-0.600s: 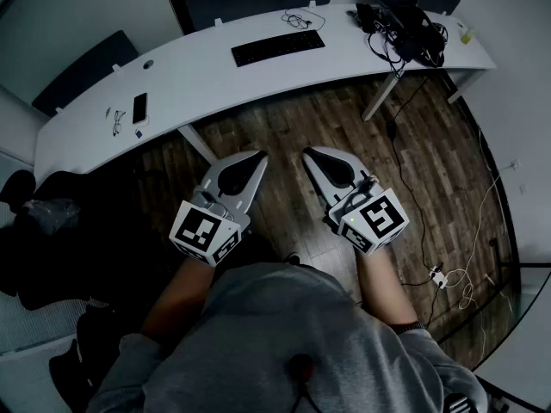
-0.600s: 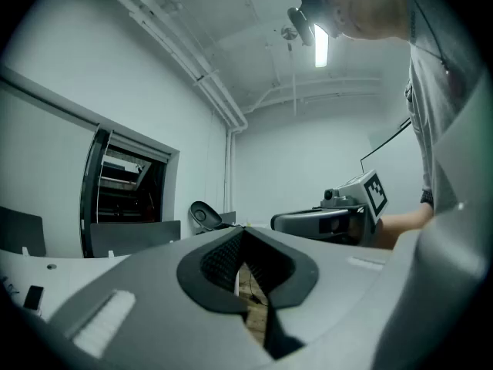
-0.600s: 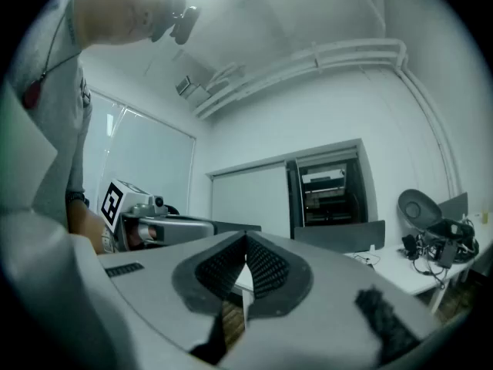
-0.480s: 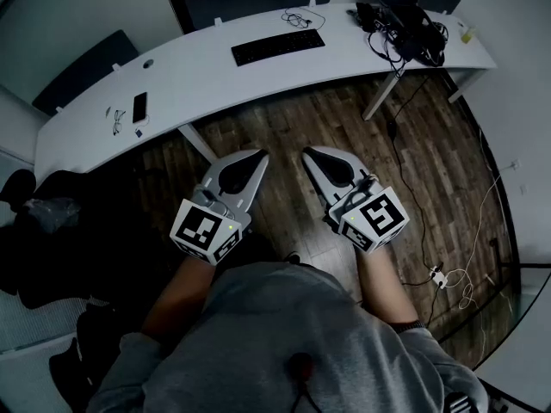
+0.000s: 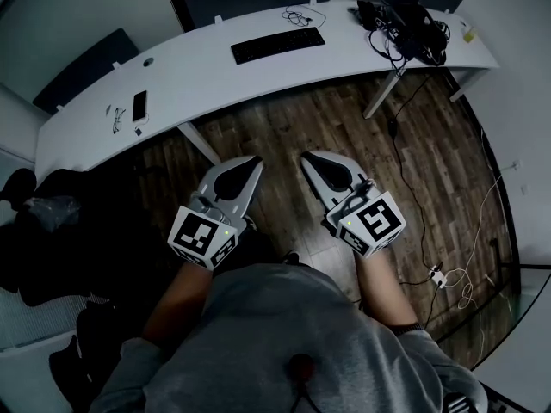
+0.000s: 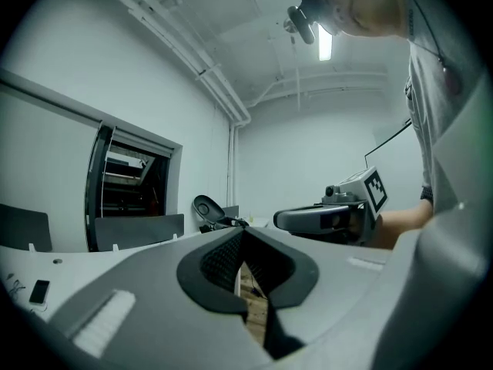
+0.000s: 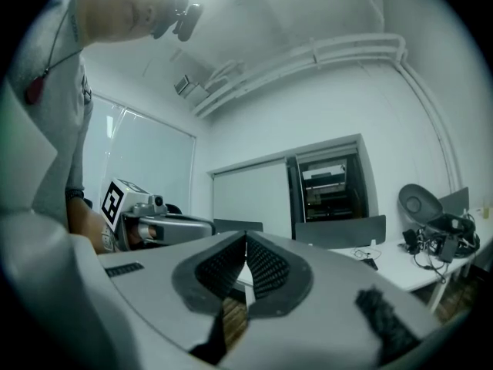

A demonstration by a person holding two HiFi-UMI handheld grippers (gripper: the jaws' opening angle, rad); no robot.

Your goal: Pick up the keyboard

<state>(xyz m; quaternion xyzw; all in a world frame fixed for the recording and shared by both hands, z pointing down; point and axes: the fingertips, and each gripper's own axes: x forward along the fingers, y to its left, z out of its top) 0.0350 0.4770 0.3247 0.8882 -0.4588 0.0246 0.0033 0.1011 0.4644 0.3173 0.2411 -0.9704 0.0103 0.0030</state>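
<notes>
A black keyboard (image 5: 277, 46) lies flat on the long white desk (image 5: 207, 80), far ahead of both grippers. My left gripper (image 5: 252, 163) is held level over the wooden floor, jaws shut with nothing between them. My right gripper (image 5: 306, 159) is beside it, a hand's width to the right, also shut and empty. Both stand well short of the desk's near edge. In the left gripper view the left gripper (image 6: 243, 236) has its tips together, and the right gripper's body (image 6: 339, 210) shows to its right. In the right gripper view the right gripper (image 7: 245, 241) is closed too.
A phone (image 5: 139, 107) and a small cable (image 5: 116, 120) lie on the desk's left part. A cable coil (image 5: 299, 16) sits behind the keyboard. Black gear and cords (image 5: 405, 24) crowd the right end. Desk legs (image 5: 197, 142) stand ahead. Dark bags (image 5: 52, 222) lie at left; wires (image 5: 448, 274) trail at right.
Both grippers have drifted very slightly left in the head view. Jaws have stayed shut; the keyboard has not moved.
</notes>
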